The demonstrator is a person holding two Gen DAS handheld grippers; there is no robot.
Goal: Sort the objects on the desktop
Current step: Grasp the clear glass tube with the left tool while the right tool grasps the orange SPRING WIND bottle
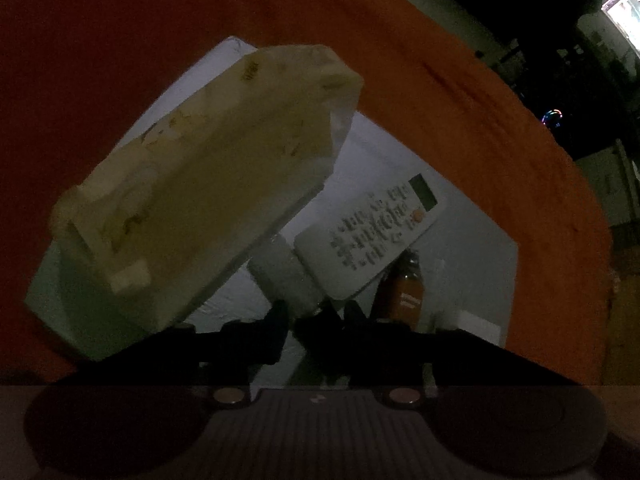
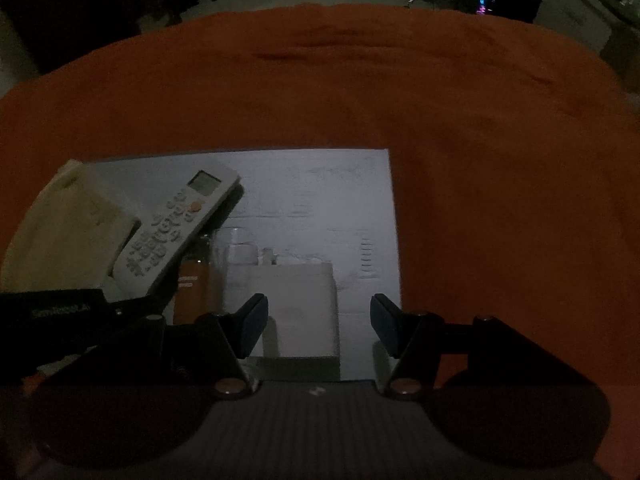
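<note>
A white remote control (image 1: 372, 236) (image 2: 176, 224) is held at its near end by my left gripper (image 1: 304, 316), which is shut on it above a white sheet (image 2: 320, 188). A yellowish tissue pack (image 1: 200, 196) (image 2: 68, 228) lies tilted to the remote's left. An orange bottle (image 1: 404, 292) (image 2: 194, 284) lies under the remote. A white box (image 2: 296, 304) sits between the fingers of my right gripper (image 2: 318, 324), which is open and low over it. A clear small bottle (image 2: 240, 248) stands behind the box.
The sheet lies on an orange cloth (image 2: 360, 92) that covers the table. Beyond the cloth's far edge is a dark room with furniture and a coloured light (image 2: 484, 0). My left gripper's body (image 2: 80, 320) reaches in at the left of the right wrist view.
</note>
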